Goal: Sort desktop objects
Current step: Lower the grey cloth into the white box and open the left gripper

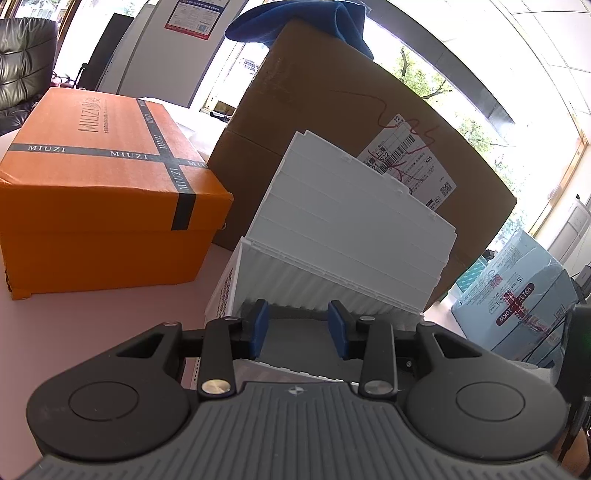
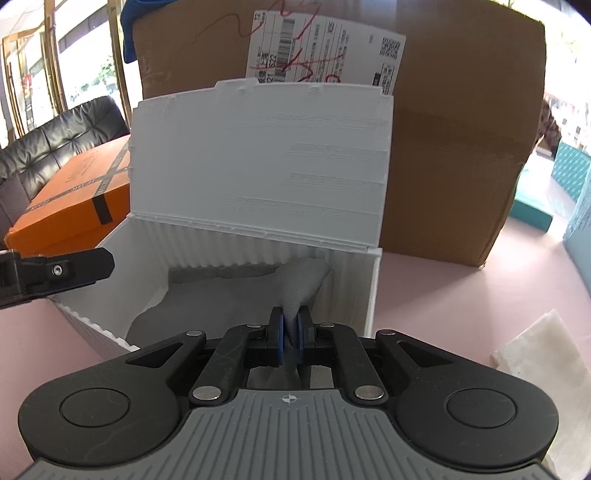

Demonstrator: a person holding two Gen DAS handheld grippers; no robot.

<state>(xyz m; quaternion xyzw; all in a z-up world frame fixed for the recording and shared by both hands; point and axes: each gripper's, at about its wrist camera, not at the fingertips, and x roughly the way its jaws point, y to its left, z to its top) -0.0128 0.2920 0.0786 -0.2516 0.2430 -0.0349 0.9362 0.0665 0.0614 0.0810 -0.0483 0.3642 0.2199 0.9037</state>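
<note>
The right tool [image 2: 290, 334] pinches a gray cloth [image 2: 221, 299] lying inside the white box [image 2: 373, 288], so it goes in neatly. The left tool [image 1: 300, 328] waits unclenched at the box's edge.

I count one white ribbed box [image 2: 236, 206], lid raised, and one grey cloth [image 2: 221, 295] inside it. Around it I see one orange box [image 1: 103, 192], one big brown carton [image 2: 461, 129], one blue cloth [image 1: 295, 18] and one white tissue [image 2: 543, 354].
</note>
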